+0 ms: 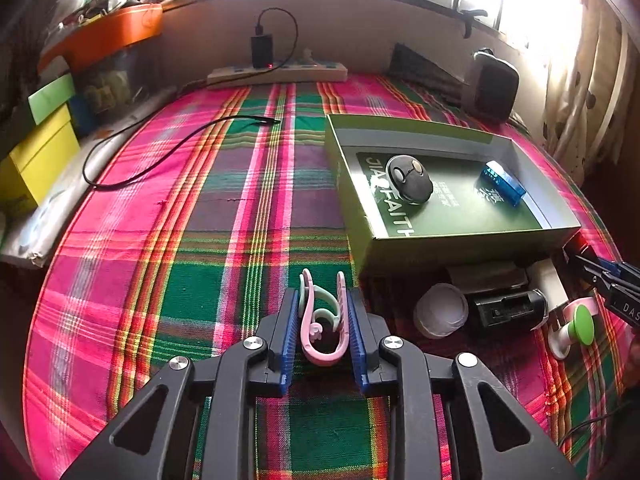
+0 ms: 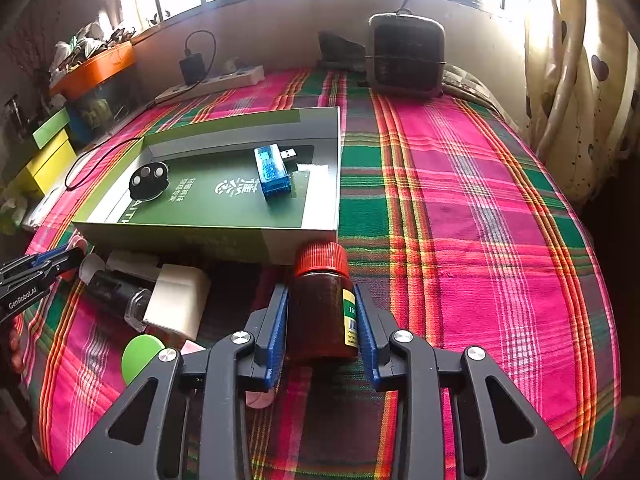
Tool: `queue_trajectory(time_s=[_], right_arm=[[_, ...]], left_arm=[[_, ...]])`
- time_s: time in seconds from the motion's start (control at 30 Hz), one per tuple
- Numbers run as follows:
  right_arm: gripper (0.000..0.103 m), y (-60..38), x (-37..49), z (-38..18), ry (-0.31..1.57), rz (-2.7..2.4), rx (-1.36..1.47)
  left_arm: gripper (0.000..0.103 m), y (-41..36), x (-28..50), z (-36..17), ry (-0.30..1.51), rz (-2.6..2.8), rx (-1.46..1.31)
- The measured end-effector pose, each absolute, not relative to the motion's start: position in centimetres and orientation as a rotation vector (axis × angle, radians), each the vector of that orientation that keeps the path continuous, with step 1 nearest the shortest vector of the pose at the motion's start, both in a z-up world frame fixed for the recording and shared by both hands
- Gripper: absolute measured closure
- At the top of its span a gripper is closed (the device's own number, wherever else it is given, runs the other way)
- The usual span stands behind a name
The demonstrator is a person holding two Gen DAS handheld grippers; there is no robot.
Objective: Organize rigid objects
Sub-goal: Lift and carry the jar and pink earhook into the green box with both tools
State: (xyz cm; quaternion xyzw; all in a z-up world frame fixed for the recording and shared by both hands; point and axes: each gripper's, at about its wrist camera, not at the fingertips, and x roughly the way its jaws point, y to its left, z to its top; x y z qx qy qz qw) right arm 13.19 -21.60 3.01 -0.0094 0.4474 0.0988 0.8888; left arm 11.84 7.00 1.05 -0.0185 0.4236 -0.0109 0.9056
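Observation:
My left gripper (image 1: 323,300) is shut on a pink hair clip (image 1: 322,358) with a mint clip (image 1: 320,296) tucked inside it, low over the plaid cloth. My right gripper (image 2: 321,296) is shut on a brown bottle (image 2: 320,320) with a red cap (image 2: 322,260), which lies just in front of the green box (image 2: 180,240). That open box (image 1: 452,246) holds a black round remote (image 1: 410,178) and a blue USB device (image 1: 505,183). Between the grippers lie a white round lid (image 1: 440,310), a black cylinder (image 1: 508,310), a white block (image 2: 176,304) and a green-headed hook (image 1: 582,324).
A power strip (image 1: 276,72) with a charger lies at the back wall, and a black cable (image 1: 160,156) trails over the cloth. A dark heater (image 2: 406,54) stands at the back right. Yellow and green boxes (image 1: 40,156) stack at the left edge. Curtains hang on the right.

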Motion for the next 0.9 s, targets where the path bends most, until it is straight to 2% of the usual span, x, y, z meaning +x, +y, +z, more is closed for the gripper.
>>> queue_trajectory(time_s=[0.53, 0.9], right_arm=[[0.070, -21.8, 12.5, 3.7, 0.909, 0.209, -0.018], [0.070, -22.0, 12.0, 5.6, 0.868, 0.204, -0.038]], left_arm=[[0.080, 7.2, 11.0, 2.3, 0.848, -0.032, -0.057], [0.080, 6.7, 10.4, 5.1, 0.789, -0.064, -0.061]])
